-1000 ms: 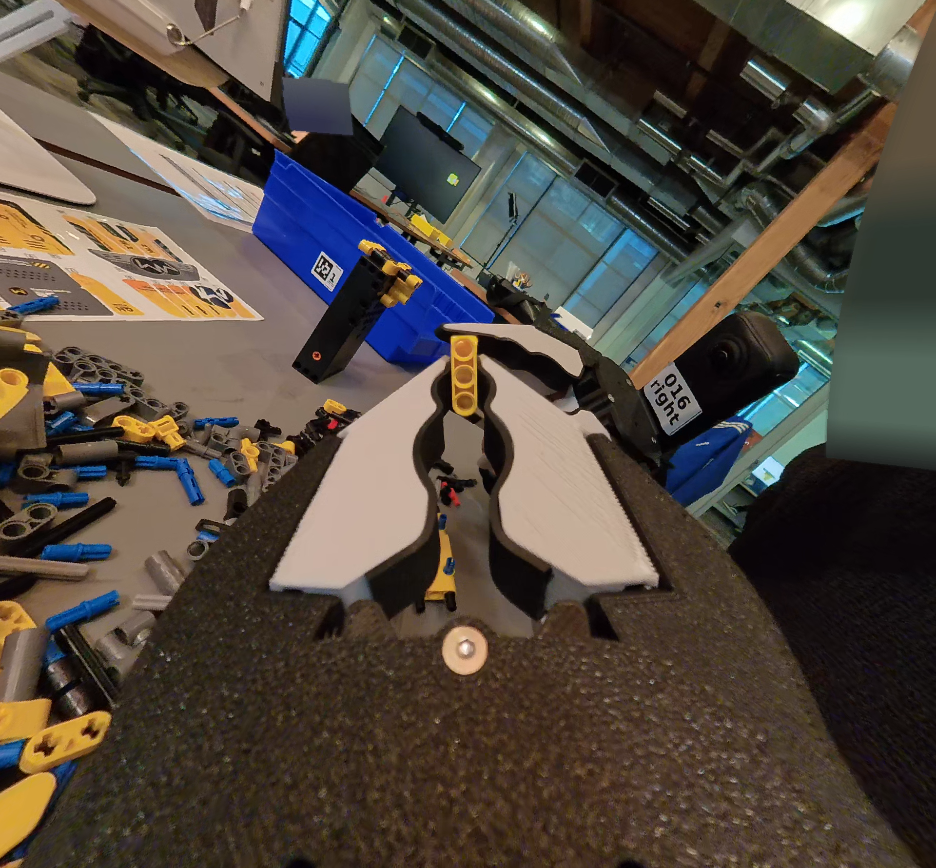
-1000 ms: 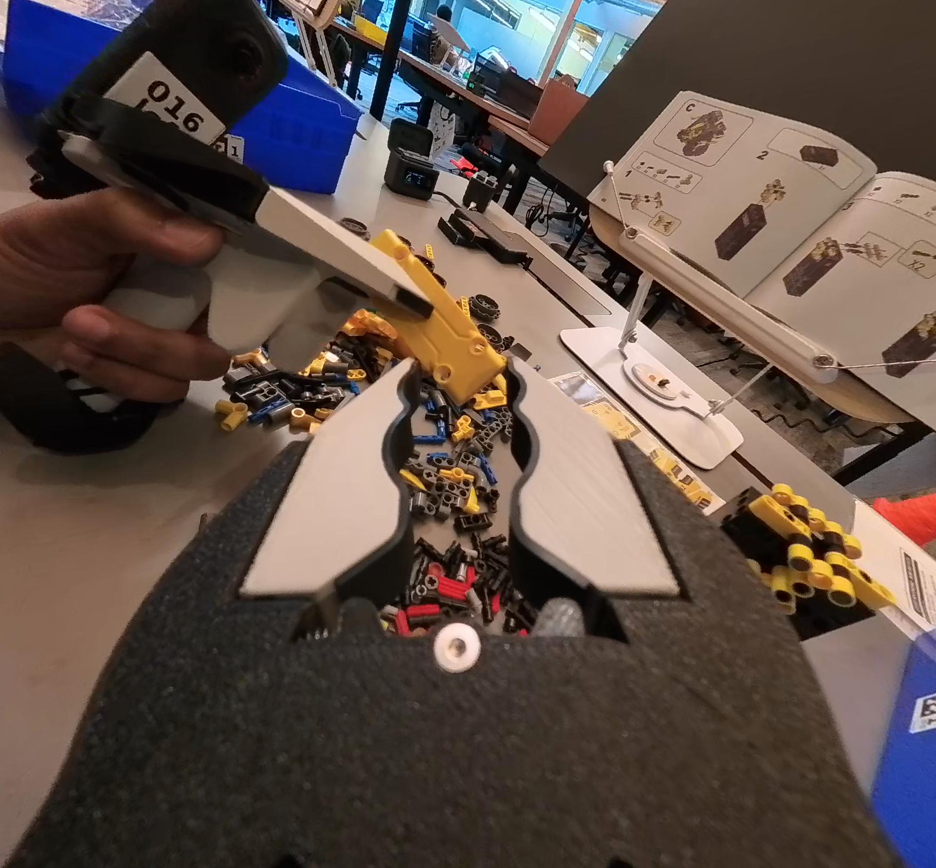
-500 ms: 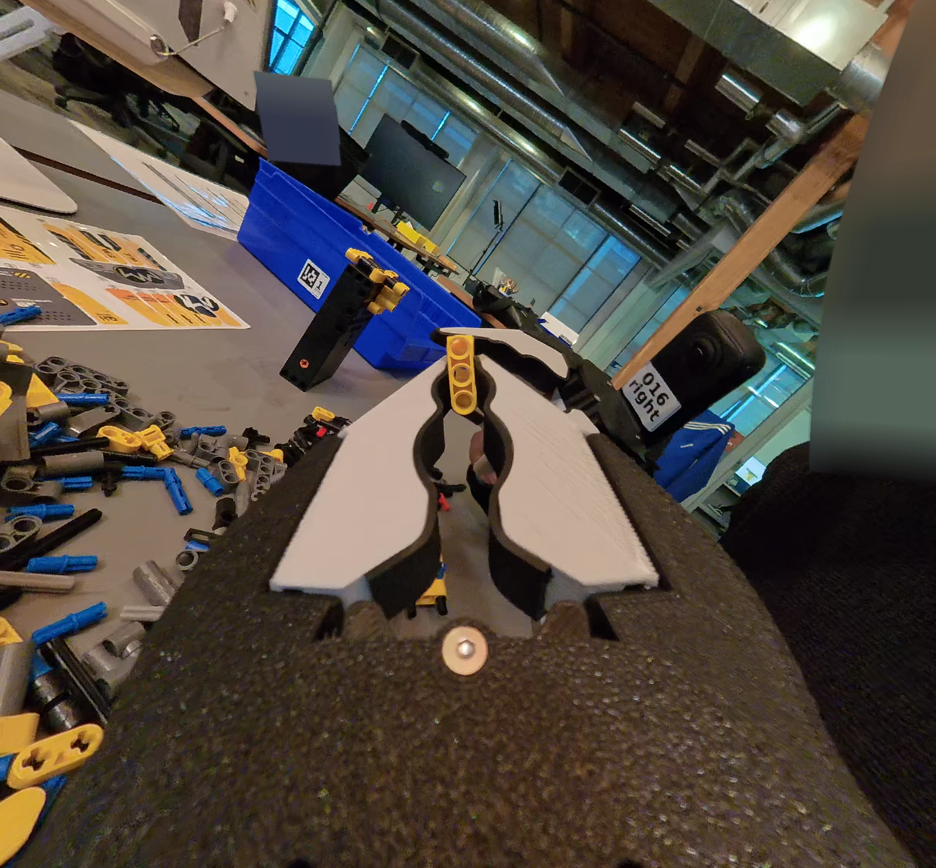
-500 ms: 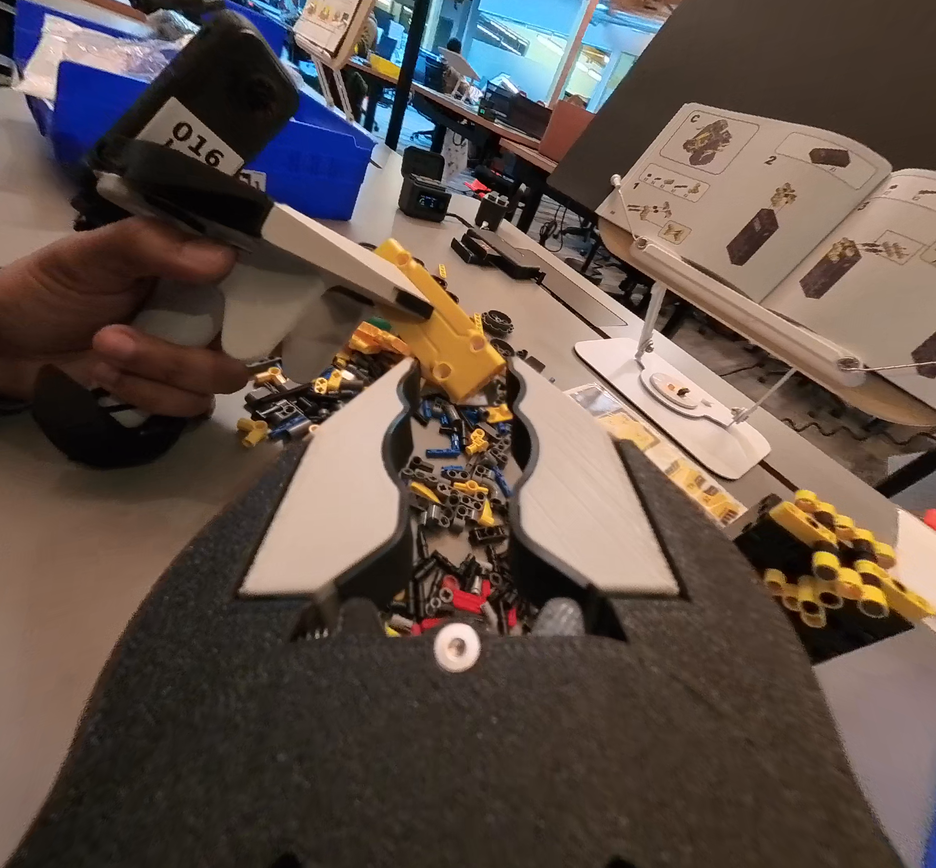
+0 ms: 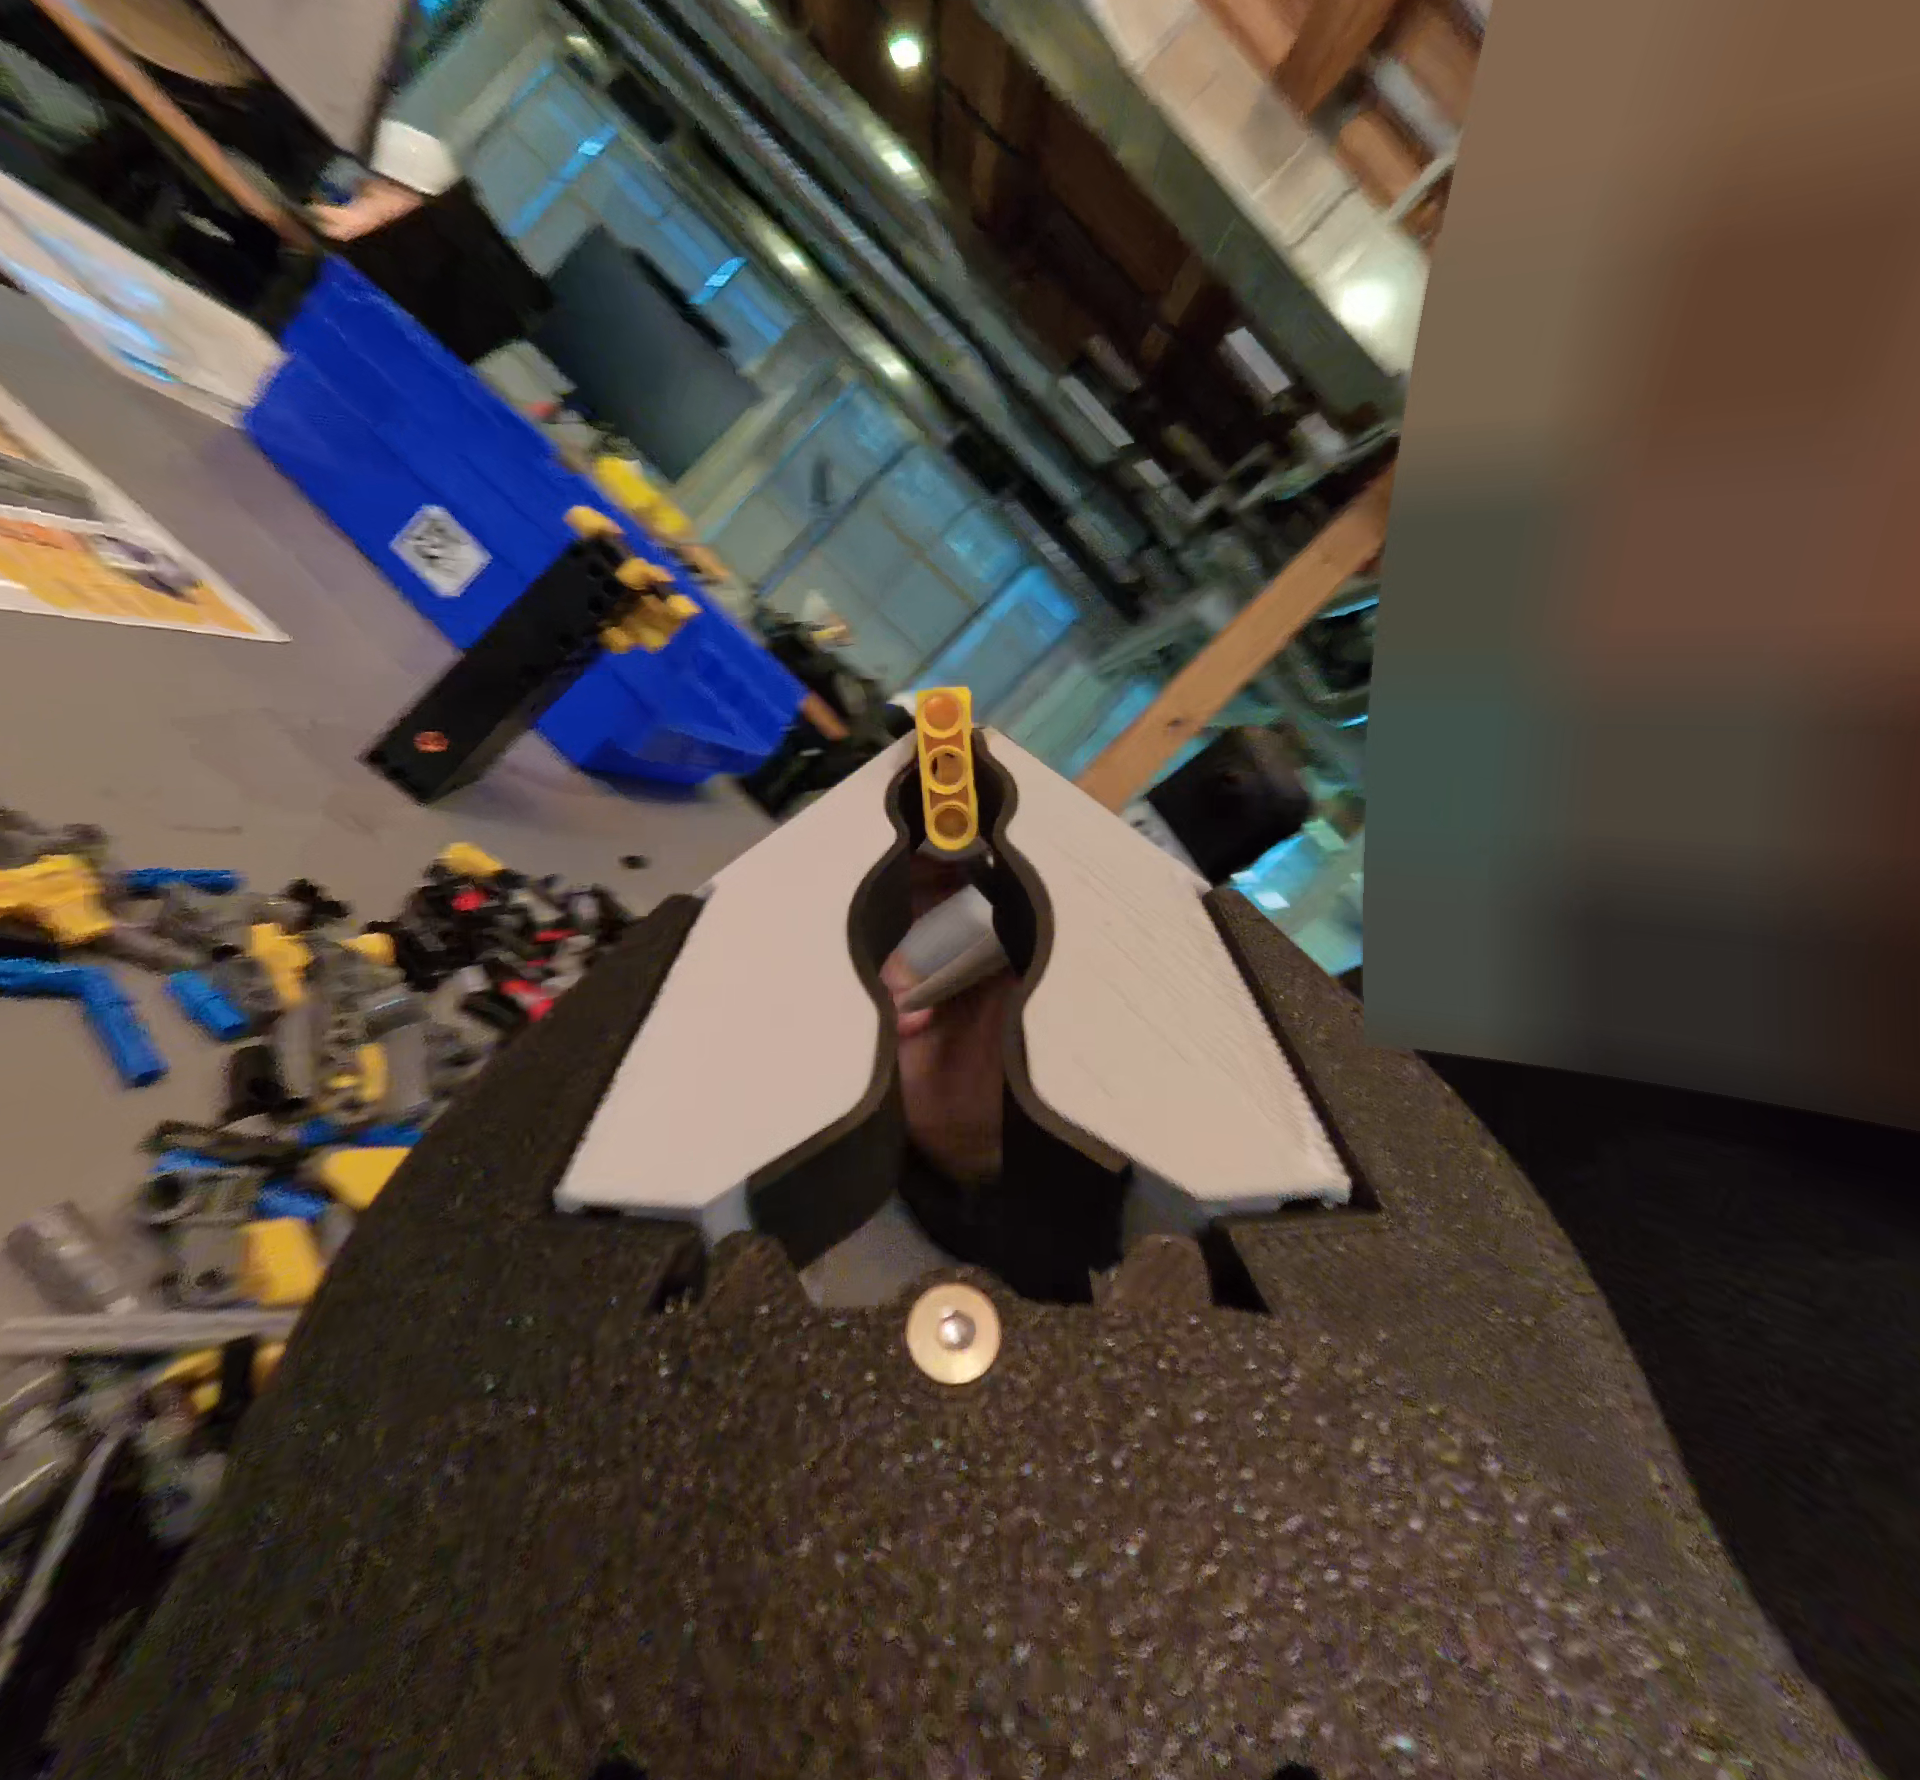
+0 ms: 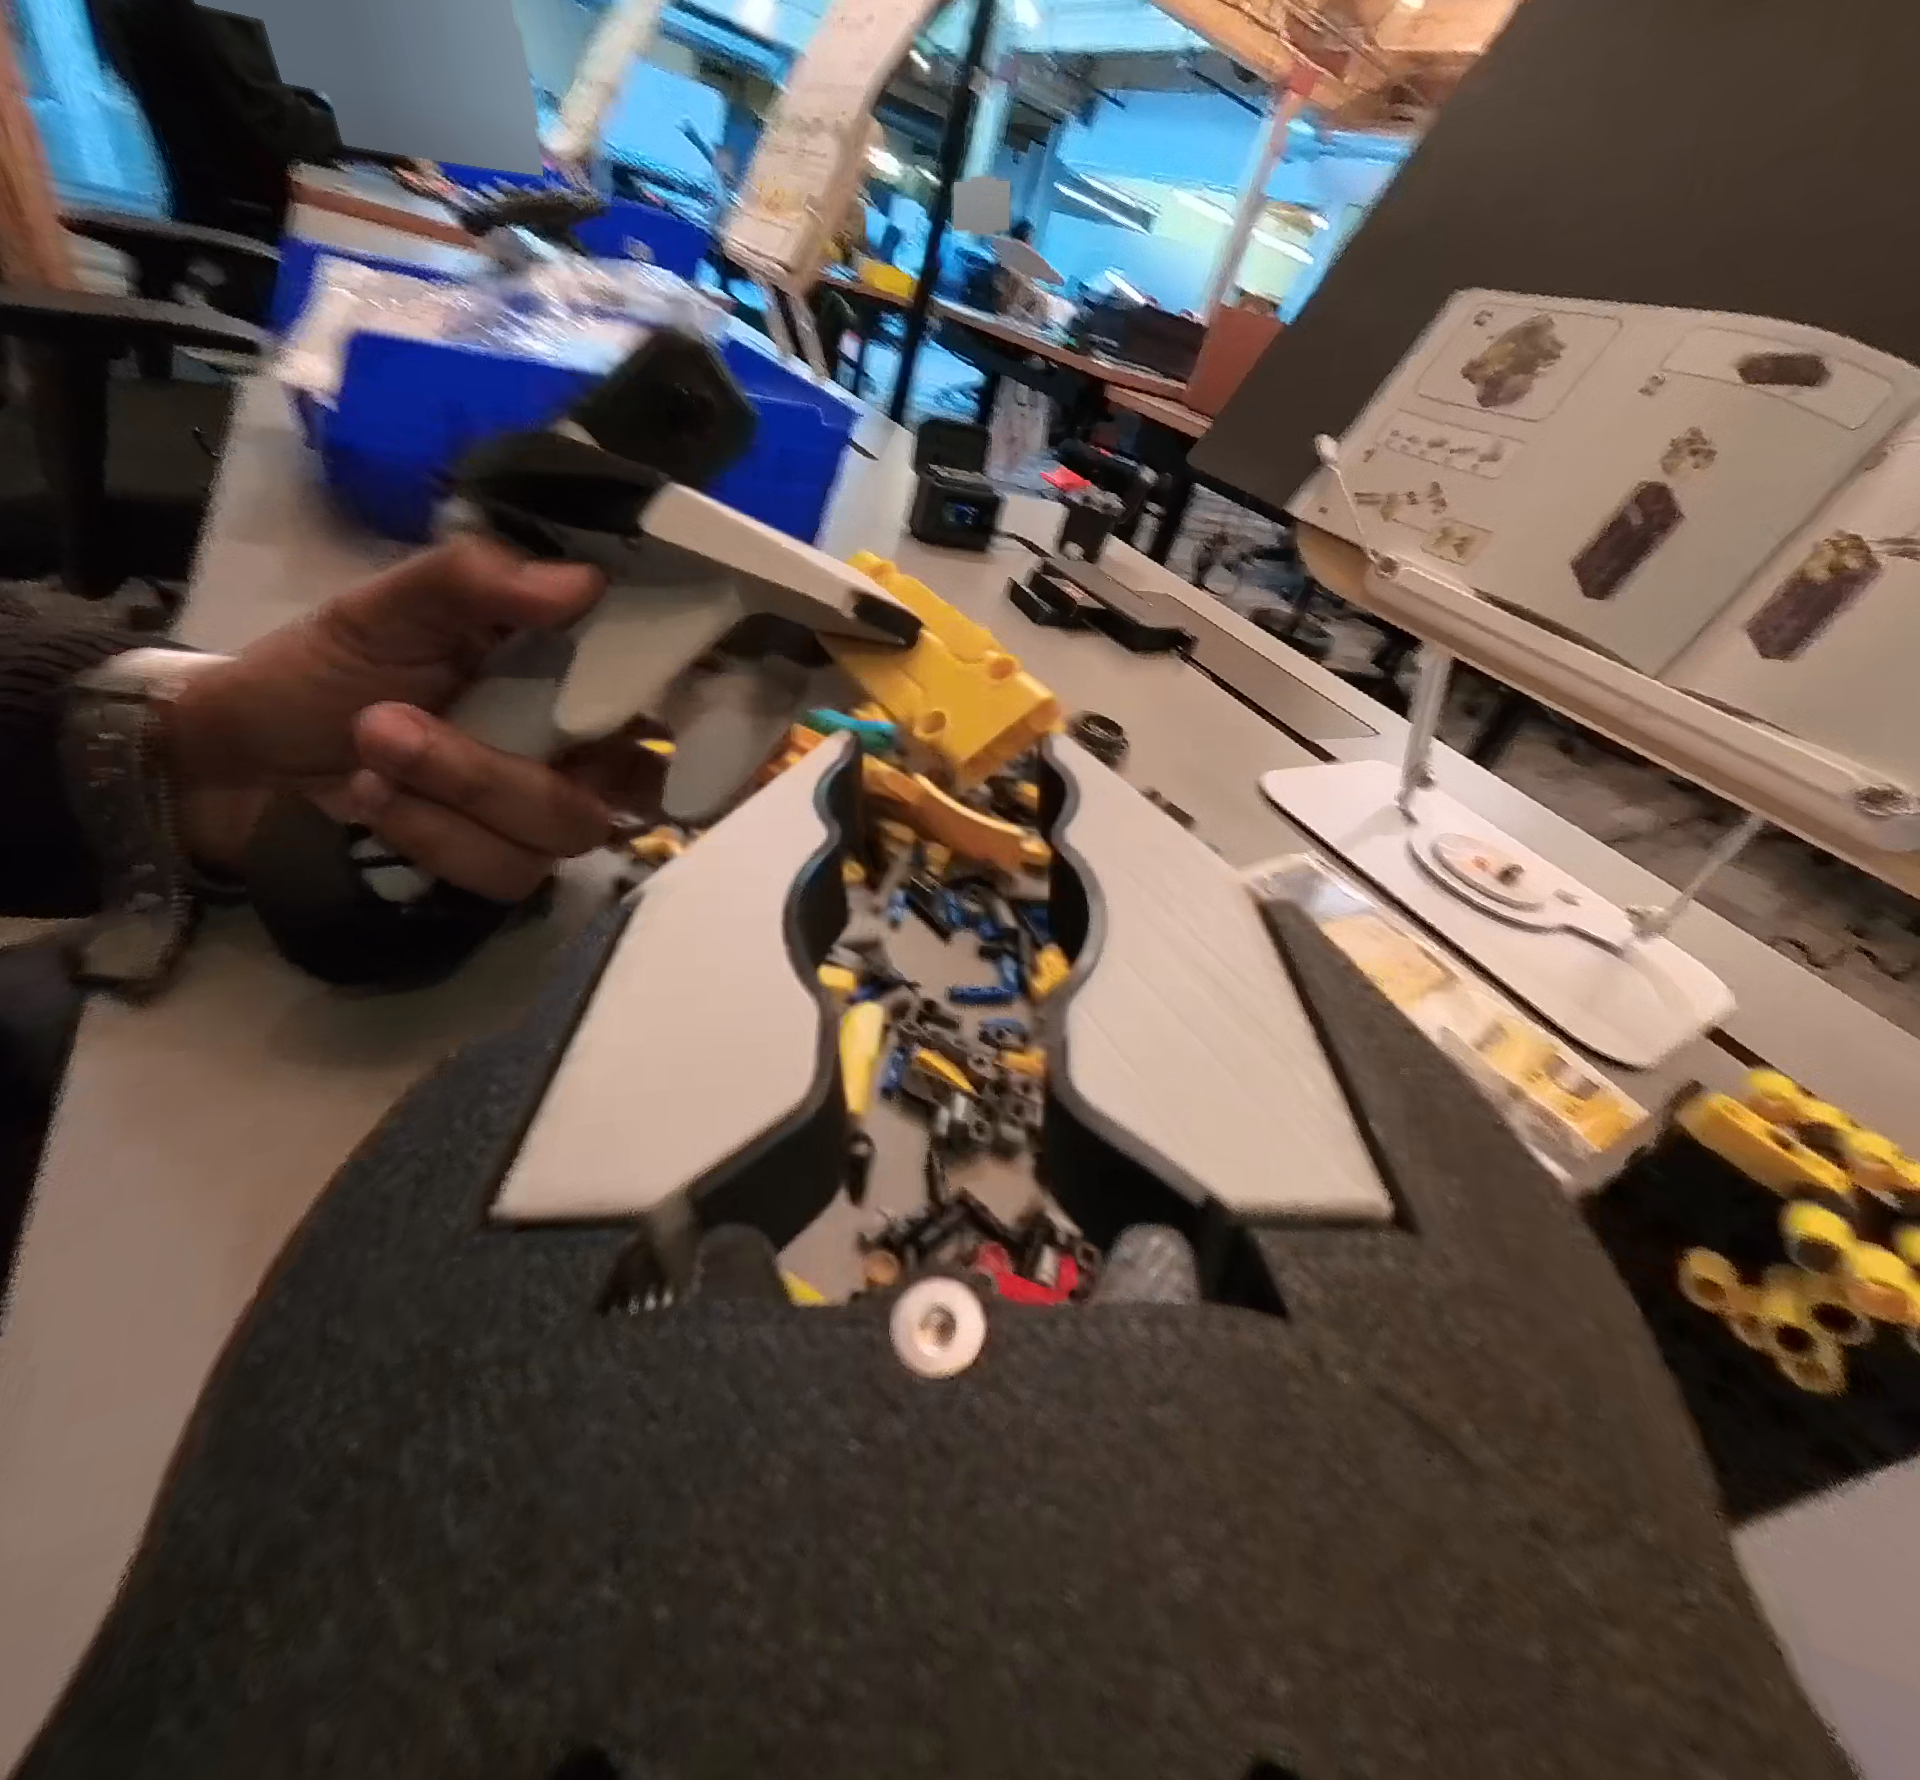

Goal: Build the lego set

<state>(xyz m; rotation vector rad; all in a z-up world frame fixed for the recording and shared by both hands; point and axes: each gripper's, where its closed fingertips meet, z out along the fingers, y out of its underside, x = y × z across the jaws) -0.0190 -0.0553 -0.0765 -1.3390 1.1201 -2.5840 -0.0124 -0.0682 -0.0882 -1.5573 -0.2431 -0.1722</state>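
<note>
My left gripper [image 5: 945, 774] is shut on a yellow building piece [image 5: 945, 769] with three holes on its edge and holds it up above the table. In the right wrist view that gripper [image 6: 883, 618] is held by a hand [image 6: 395, 702], and the yellow piece [image 6: 956, 691] slopes down from its tips. My right gripper [image 6: 951, 754] is open and empty. The lower end of the yellow piece lies just beyond the gap between its fingertips. A pile of small yellow, blue, black and grey pieces [image 6: 966, 1003] lies on the table below.
A black and yellow block assembly [image 5: 520, 670] stands by a blue bin [image 5: 468, 504]; it also shows at the right edge of the right wrist view [image 6: 1787, 1242]. An open instruction booklet [image 6: 1662, 525] rests on a white stand [image 6: 1507, 920]. Loose pieces [image 5: 260, 982] are spread on the left.
My left gripper has swung and tilted with the yellow piece still in it. The right gripper's body has dropped out of the left wrist view. Both views are blurred by motion.
</note>
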